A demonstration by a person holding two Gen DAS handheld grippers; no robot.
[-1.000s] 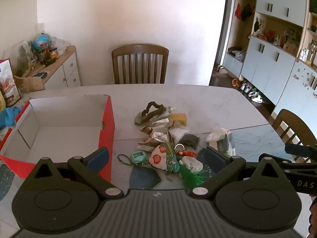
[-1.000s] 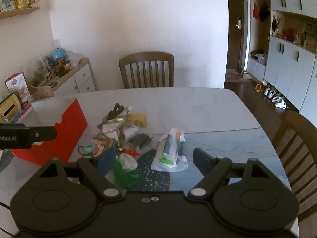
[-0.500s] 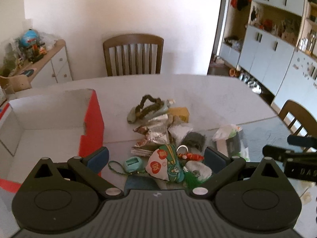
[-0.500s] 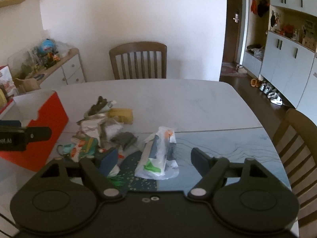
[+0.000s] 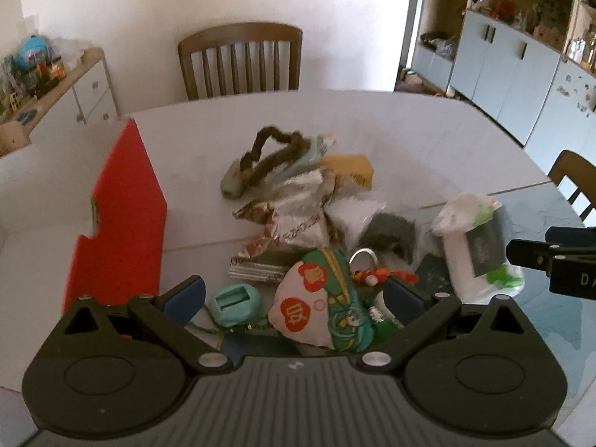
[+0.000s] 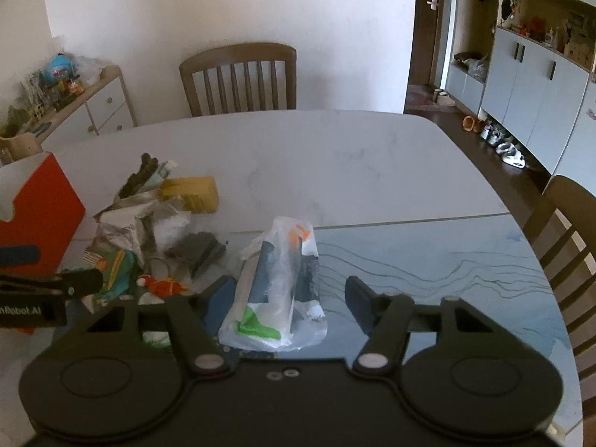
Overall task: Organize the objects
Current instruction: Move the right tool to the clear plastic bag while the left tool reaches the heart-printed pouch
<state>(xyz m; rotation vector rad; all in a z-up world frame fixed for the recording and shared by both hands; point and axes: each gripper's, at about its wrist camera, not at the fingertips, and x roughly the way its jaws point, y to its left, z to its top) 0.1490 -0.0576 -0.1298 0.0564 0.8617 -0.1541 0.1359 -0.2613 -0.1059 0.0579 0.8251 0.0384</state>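
**Both tongs down over the pile, right one closing around the plastic bag**

My right tongs (image 6: 288, 300) are about half open and closing, with the white plastic bag (image 6: 277, 294) between the pads. The left pad sits just beside the bag's side; the right pad is clear of it, so nothing is gripped yet. My left tongs (image 5: 294, 296) stand wide over the fabric pouch (image 5: 320, 303) with the red emblems, which lies between the fingers untouched, a small teal case (image 5: 234, 304) just beside it on the left.

The bag lies toward the near edge of the table (image 6: 335, 164), where the white surface meets the blue patterned part. To its left is the rest of the clutter: crumpled foil wrappers (image 5: 294, 219), a grey cloth (image 5: 391, 232), a yellow box (image 5: 352, 171), a dark fuzzy band (image 5: 272, 151) and a small orange-red trinket (image 6: 164, 285). Further left, at the table's left edge, stands the open red box (image 5: 119, 216), which I take to be where things go.

I judge this the pick-up step, with most of the sorting not yet done. Next I need the right pads to meet on the bag's body, not only the loose film, then lift clear of the pile and carry across to the box. The left tongs need a lower reach before closing on the pouch, and the two tools are near each other, so I would move them one at a time.
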